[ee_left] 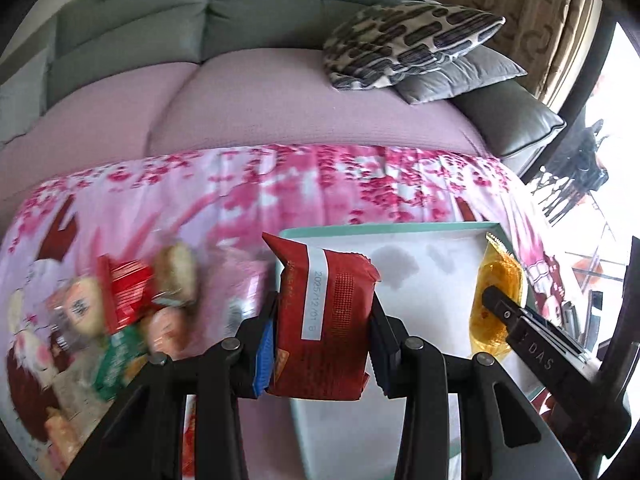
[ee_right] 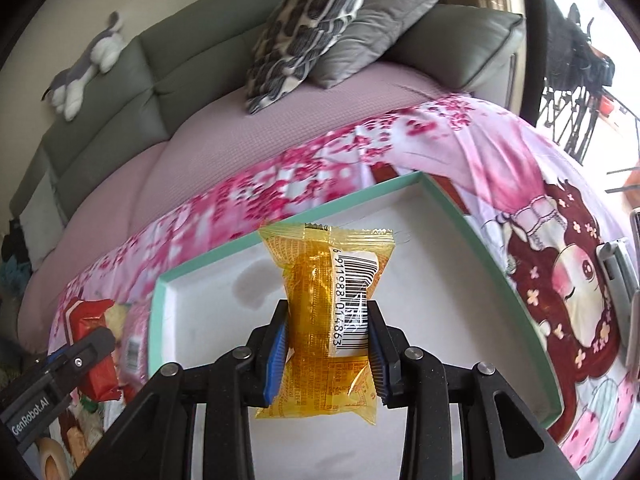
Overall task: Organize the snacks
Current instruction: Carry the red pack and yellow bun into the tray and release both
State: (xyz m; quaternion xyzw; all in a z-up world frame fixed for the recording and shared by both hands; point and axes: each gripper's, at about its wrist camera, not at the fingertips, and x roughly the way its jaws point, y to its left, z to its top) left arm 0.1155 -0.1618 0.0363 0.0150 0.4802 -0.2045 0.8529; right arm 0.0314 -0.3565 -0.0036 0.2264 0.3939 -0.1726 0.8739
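My left gripper [ee_left: 322,344] is shut on a red snack packet [ee_left: 324,320] with a white date strip, held above the left edge of a white tray with a teal rim [ee_left: 384,229]. My right gripper [ee_right: 328,354] is shut on a yellow snack packet [ee_right: 328,312] with a barcode, held over the tray [ee_right: 288,218], which has nothing lying in it. The right gripper and yellow packet [ee_left: 494,308] also show at the right of the left wrist view. The left gripper with its red packet [ee_right: 94,344] shows at the lower left of the right wrist view.
A pile of several loose snacks [ee_left: 112,312] lies left of the tray on the pink floral cloth [ee_left: 280,188]. Behind is a sofa with a pink cover [ee_left: 280,100], patterned and grey cushions [ee_left: 408,40] and a plush toy [ee_right: 88,60]. A window is at the right.
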